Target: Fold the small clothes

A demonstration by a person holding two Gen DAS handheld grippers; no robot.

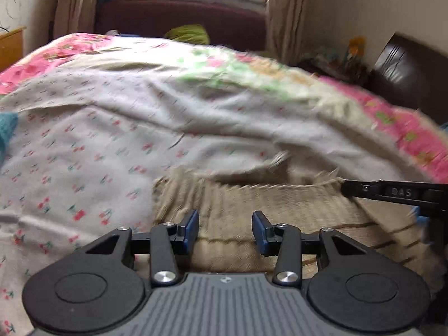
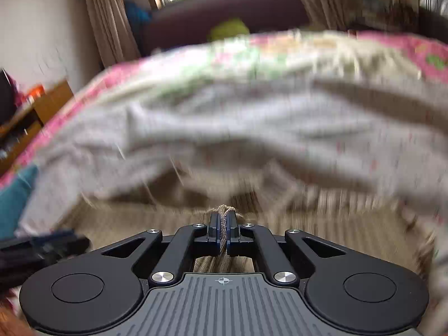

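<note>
- Sweater (image 1: 252,212), beige ribbed knit with thin dark stripes, lies on the bed (image 1: 84,140), spread over the cherry-print sheet at the near edge.
- Right claw (image 2: 223,228) is pressed together on a fold of the knit; yarn shows between its pads.
- Left claw (image 1: 225,228) stands spread over the knit, nothing between its fingers; contact with the fabric cannot be told.
- Relation: in the left view the right claw enters from the right, at the sweater's far edge. The unpinched stretch of that edge lies ahead and left of the left claw, which is nearer to it.
- Judgement: a matching pinch by the left claw likely precedes the fold.
- Containers: none visible.
</note>
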